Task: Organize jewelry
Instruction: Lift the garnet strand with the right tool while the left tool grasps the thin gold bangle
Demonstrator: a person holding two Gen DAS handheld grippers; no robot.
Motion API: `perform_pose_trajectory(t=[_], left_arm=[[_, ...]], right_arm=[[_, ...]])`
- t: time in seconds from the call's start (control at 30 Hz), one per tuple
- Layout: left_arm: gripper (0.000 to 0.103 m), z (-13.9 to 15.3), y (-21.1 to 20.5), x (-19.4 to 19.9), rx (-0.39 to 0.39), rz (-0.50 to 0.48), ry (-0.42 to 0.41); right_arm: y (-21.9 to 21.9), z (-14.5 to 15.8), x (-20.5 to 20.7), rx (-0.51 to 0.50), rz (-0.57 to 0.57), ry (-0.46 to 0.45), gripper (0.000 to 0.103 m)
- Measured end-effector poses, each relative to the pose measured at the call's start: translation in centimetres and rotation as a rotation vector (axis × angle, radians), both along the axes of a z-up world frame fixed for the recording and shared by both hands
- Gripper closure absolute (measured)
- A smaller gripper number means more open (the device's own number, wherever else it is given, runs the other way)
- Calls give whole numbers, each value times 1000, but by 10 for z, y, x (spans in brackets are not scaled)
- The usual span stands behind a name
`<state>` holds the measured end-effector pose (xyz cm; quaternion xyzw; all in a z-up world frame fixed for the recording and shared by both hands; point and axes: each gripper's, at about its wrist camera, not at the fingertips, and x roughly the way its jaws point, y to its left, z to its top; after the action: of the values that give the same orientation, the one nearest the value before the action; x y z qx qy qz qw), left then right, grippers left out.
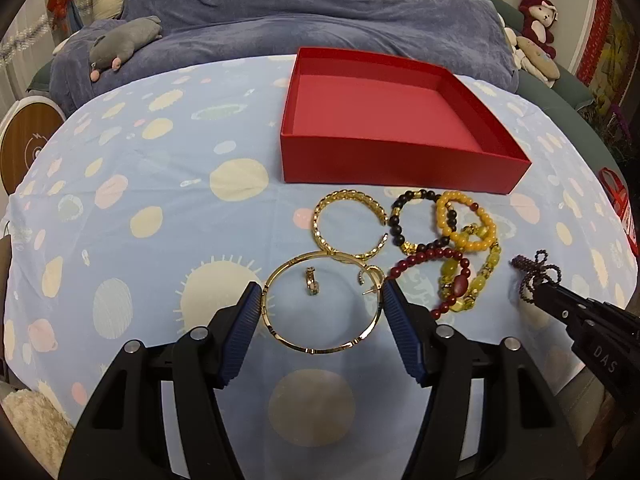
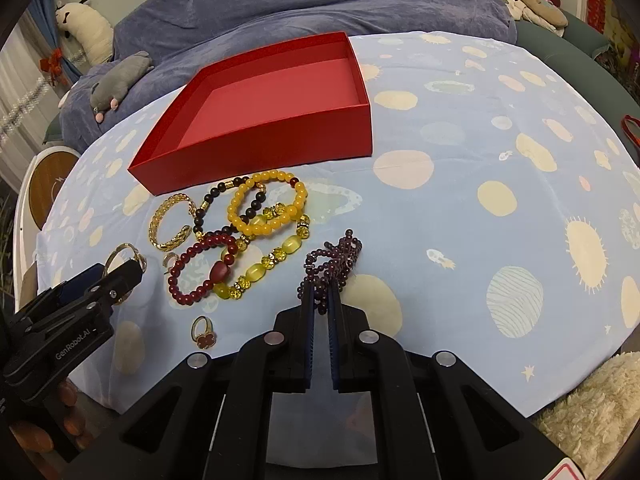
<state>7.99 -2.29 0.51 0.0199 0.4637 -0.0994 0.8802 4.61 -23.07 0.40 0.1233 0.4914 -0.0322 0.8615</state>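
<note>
An open red box (image 1: 384,160) (image 2: 256,148) stands empty on the blue patterned cloth. In front of it lie a gold cuff (image 1: 348,227), black, yellow, red and green bead bracelets (image 1: 460,240) (image 2: 256,216), and a thin gold bangle (image 1: 320,344). My left gripper (image 1: 320,300) is wide apart, its fingers touching the bangle's two sides; a small gold ring (image 1: 311,286) and an earring (image 1: 370,280) lie inside the hoop. My right gripper (image 2: 321,292) is shut on a purple bead bracelet (image 2: 336,260) (image 1: 534,272) resting on the cloth. A red-stone ring (image 2: 204,334) lies near.
The cloth (image 1: 140,220) covers a round surface whose edge drops off at both sides. Behind it lies a purple blanket (image 1: 320,8) with a grey plush toy (image 1: 124,40). More plush toys (image 1: 536,36) sit at the far right. A round wooden-topped device (image 1: 24,148) stands left.
</note>
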Motion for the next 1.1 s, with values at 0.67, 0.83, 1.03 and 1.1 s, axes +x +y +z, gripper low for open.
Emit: perform_pose_trajectory(t=[0.67,0.83,1.03,1.1], left_arm=[[44,52,19,-3,-49,14,-63],[44,46,18,-5,-47,11,-48],[44,40,18,-5,-48,9,-36],[44,38,16,-6,-42,6,-33]], right_arm=[[-3,31,1,49,52,-76,101],[4,7,9,59,56,12,77],[19,-16,20,46,85,64,76],[20,-21,23,47,89,65,76]])
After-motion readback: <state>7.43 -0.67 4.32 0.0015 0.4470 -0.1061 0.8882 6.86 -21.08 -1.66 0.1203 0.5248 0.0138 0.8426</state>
